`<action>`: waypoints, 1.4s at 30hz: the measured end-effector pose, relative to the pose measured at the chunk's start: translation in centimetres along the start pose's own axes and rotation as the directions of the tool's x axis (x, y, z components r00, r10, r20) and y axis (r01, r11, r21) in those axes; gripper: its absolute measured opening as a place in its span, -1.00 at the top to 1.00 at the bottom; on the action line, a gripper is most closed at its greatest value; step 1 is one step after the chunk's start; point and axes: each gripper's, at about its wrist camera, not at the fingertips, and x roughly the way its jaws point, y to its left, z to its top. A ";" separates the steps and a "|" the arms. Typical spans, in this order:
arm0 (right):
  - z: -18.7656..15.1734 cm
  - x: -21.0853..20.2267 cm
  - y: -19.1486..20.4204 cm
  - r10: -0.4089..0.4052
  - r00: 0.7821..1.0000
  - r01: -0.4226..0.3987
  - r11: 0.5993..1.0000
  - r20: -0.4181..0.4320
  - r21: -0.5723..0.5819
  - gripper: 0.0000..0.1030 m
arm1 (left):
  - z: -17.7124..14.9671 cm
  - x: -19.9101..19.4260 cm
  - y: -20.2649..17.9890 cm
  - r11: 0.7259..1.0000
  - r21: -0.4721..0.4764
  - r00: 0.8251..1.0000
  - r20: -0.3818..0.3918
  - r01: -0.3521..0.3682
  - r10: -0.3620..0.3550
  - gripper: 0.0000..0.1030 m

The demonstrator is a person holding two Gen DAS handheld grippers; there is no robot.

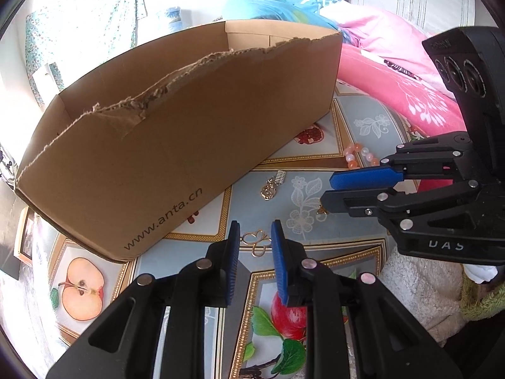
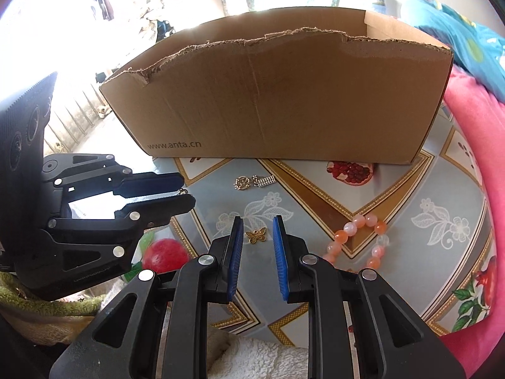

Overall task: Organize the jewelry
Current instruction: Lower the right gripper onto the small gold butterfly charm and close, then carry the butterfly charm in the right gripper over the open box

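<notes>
My left gripper (image 1: pixel 255 233) stands open, its blue pads a narrow gap apart on either side of a gold wire butterfly pendant (image 1: pixel 257 243) that lies on the tablecloth untouched. My right gripper (image 2: pixel 257 225) is open the same way around a small gold butterfly charm (image 2: pixel 256 235). Each gripper shows in the other's view: the right gripper (image 1: pixel 328 191) from the side, and the left gripper (image 2: pixel 187 192). Farther off lie a gold round charm (image 2: pixel 241 183) with a silver bar piece (image 2: pixel 265 180), and an orange-and-white bead bracelet (image 2: pixel 359 243). The torn cardboard box (image 2: pixel 277 101) stands behind them.
A patterned tablecloth (image 2: pixel 315 189) with fruit prints covers the table. Pink bedding (image 2: pixel 473 158) lies to the right. A white fluffy cloth (image 1: pixel 419 290) and a green towel (image 2: pixel 41 303) sit at the near edge.
</notes>
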 end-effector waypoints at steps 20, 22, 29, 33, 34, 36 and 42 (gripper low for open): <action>0.1 2.9 1.9 -0.078 0.996 0.077 0.996 -0.033 -0.038 0.80 | -0.2 0.3 0.6 1.000 -0.028 1.000 0.007 0.007 -0.007 0.62; 0.2 3.0 1.7 -0.069 0.997 0.068 0.997 -0.034 -0.024 0.84 | -0.2 0.3 0.6 1.000 -0.028 1.000 0.007 0.009 -0.009 0.62; 0.2 2.7 1.0 -0.059 0.998 0.059 0.998 -0.034 -0.010 0.92 | -0.1 0.2 0.4 1.000 -0.021 1.000 0.011 0.008 -0.008 0.62; 0.2 2.7 0.7 -0.052 0.998 0.052 0.999 -0.033 -0.006 0.94 | -0.1 0.1 0.4 1.000 -0.020 1.000 0.011 0.005 -0.005 0.62; 0.2 2.0 0.1 -0.045 0.998 0.045 0.999 -0.032 -0.003 0.94 | -0.1 0.1 0.4 1.000 -0.019 1.000 0.011 0.004 -0.004 0.62; 0.3 1.7 0.0 -0.038 0.999 0.038 0.999 -0.030 -0.001 0.87 | -0.1 0.1 0.4 1.000 -0.021 1.000 0.010 0.002 -0.002 0.62; 0.0 1.5 0.5 -0.043 0.998 0.041 0.998 -0.051 -0.047 0.61 | -0.1 0.2 0.4 1.000 -0.020 1.000 0.005 0.001 -0.001 0.62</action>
